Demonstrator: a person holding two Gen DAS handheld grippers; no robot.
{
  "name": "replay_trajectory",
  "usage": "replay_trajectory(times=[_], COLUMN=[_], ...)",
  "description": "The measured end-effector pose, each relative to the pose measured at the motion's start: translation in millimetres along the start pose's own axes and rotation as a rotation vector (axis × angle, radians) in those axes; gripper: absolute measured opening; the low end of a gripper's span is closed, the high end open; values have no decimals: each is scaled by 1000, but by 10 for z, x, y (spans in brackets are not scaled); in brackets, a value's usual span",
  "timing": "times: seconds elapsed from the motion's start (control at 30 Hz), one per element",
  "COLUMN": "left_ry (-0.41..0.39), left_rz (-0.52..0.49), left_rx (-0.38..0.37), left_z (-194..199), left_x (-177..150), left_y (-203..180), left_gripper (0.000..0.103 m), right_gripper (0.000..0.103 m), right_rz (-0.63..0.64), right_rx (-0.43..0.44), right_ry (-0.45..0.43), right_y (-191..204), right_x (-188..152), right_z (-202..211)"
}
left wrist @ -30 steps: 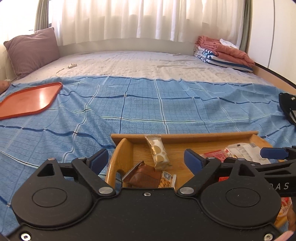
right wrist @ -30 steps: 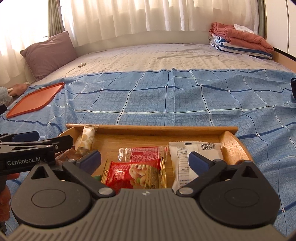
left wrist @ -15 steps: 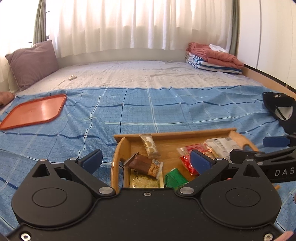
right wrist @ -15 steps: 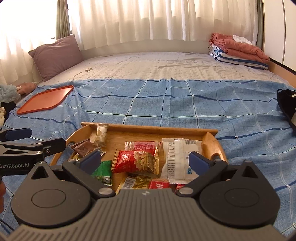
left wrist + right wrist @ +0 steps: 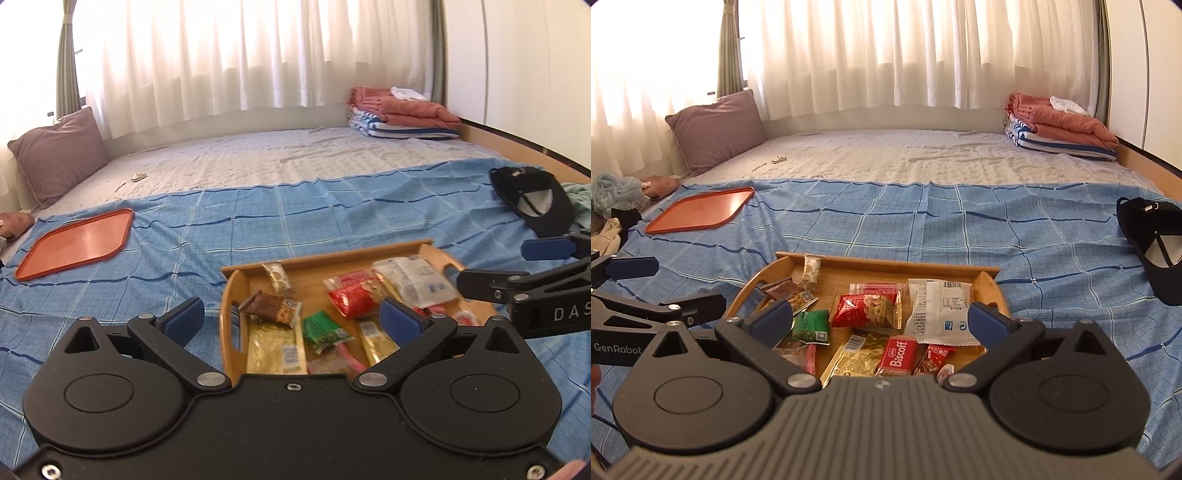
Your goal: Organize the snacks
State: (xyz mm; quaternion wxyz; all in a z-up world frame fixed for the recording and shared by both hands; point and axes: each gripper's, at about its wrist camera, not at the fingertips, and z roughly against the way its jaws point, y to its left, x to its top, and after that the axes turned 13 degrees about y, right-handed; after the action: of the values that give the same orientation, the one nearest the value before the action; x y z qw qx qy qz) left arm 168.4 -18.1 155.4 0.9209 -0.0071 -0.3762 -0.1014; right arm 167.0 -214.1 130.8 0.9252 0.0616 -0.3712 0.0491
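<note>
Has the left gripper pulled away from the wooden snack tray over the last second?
Yes. The left gripper has drawn back and up: the wooden snack tray, lying on the blue checked bedspread, now shows more of its inside and sits farther from the open blue fingertips.

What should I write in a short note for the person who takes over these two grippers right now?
Left gripper: fingers wide open, nothing held.
Right gripper: fingers open, nothing held.
Both hover above the near side of the wooden tray, which lies on the blue bedsheet.
The snack packets lie mixed in the wooden tray: red peanut bag, white packet, green packet, Biscoff packet, brown bar.
The orange tray, far left on the sheet, holds nothing.
Done: no sorting shows.
Left: sort the snacks.
</note>
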Motion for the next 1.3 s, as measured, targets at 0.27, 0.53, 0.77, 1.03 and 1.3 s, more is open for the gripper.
replay_trajectory(times=[0.27, 0.53, 0.77, 1.03, 1.3], left_ry=[34, -2, -5, 23, 69], left_rz=[63, 85, 91, 118, 104], left_rx=[-33, -55, -52, -48, -34], left_z=[408, 736, 788, 585, 275], left_x=[-222, -520, -792, -1089, -1345], left_y=[5, 19, -42, -79, -138], left_gripper=[102, 102, 102, 102, 102], right_gripper=[103, 103, 103, 103, 103], right_rz=[28, 12, 17, 30, -32], right_rx=[5, 27, 21, -6, -4], right_ry=[-39, -65, -82, -77, -20], right_y=[52, 62, 102, 134, 61], right_x=[-193, -444, -710, -1027, -1341], right_z=[444, 718, 755, 601, 346])
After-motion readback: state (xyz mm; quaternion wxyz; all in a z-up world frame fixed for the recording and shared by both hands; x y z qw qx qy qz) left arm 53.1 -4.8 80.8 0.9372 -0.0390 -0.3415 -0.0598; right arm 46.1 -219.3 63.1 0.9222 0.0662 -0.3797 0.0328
